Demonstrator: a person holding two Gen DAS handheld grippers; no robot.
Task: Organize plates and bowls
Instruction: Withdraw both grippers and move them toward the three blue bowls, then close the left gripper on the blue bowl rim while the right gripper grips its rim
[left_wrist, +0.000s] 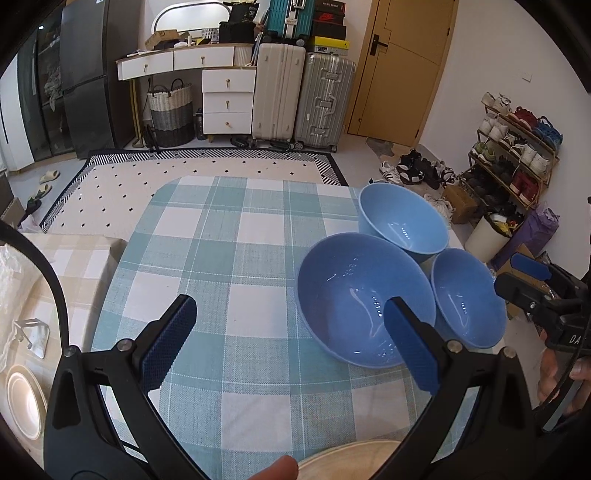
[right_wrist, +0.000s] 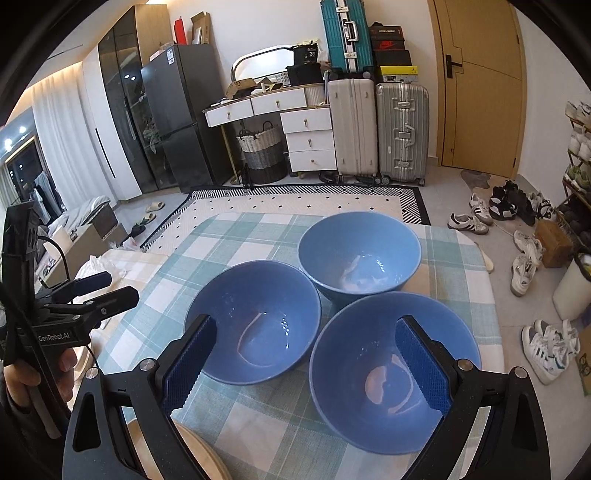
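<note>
Three blue bowls stand close together on the checked tablecloth (left_wrist: 229, 236). The widest bowl (left_wrist: 364, 302) (right_wrist: 255, 317) is nearest my left gripper (left_wrist: 288, 321), which hovers open and empty; its right finger overlaps that bowl's rim. A paler bowl (left_wrist: 404, 223) (right_wrist: 360, 254) stands behind. My right gripper (right_wrist: 306, 332) is open and empty, its right finger over the third bowl (right_wrist: 391, 365) (left_wrist: 467, 295). Each gripper shows in the other's view: the right gripper (left_wrist: 505, 273), the left gripper (right_wrist: 123, 284). A wooden plate (left_wrist: 351, 458) (right_wrist: 192, 450) lies at the near table edge.
A cream plate (left_wrist: 22, 402) lies on a lower surface left of the table. Beyond the table are a patterned rug (right_wrist: 295, 201), suitcases (right_wrist: 376, 125) and a drawer unit. Shoes (right_wrist: 528, 258) litter the floor on the right.
</note>
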